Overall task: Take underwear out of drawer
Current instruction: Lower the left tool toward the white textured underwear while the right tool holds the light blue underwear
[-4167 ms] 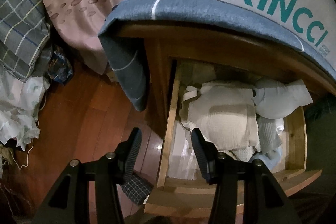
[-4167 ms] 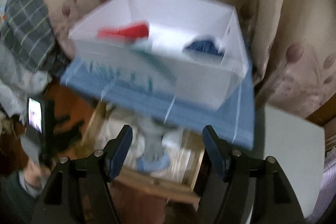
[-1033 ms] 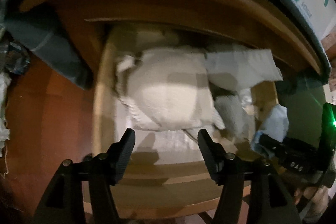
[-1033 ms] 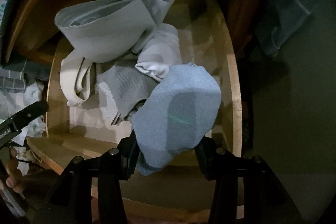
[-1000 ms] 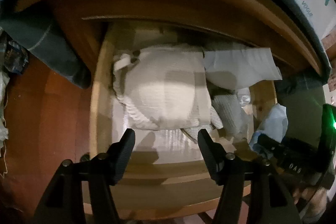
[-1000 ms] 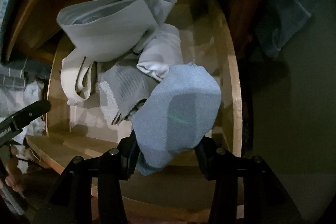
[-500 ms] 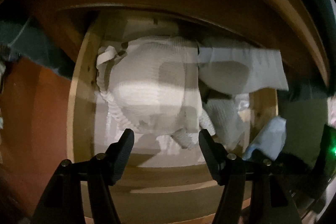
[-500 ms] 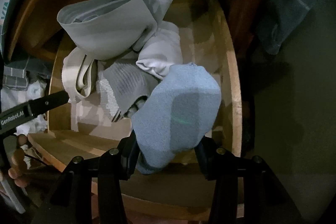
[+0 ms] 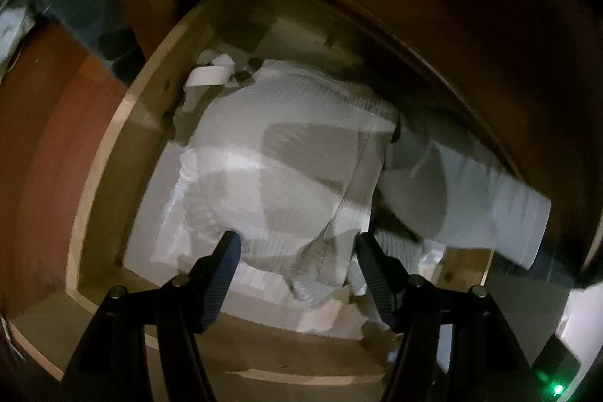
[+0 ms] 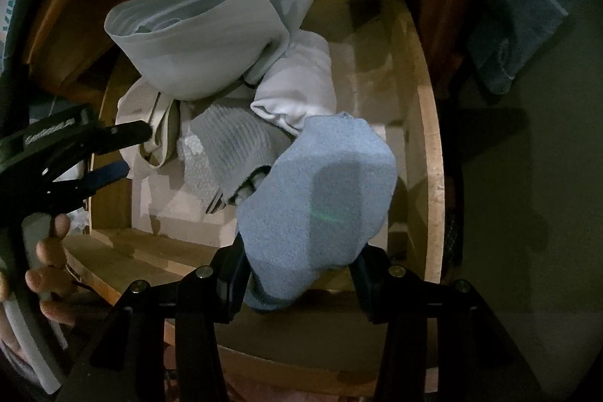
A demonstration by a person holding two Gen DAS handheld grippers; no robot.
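A: Where do we have the underwear?

B: Our right gripper (image 10: 299, 274) is clamped on the blue underwear (image 10: 320, 206), above the open drawer (image 10: 429, 145).

A: And the left gripper (image 9: 296, 247)?

B: Jaws apart, empty, over the white garment (image 9: 279, 161).

1. The right gripper (image 10: 297, 274) clamps a light blue garment (image 10: 320, 202), which bulges up between its fingers over the open wooden drawer (image 10: 427, 153).
2. In the drawer lie a pale grey folded piece (image 10: 196, 44), a white piece (image 10: 297, 89) and a grey ribbed piece (image 10: 230, 145).
3. The left gripper (image 10: 124, 153) reaches in from the left, held by a hand (image 10: 45, 266).
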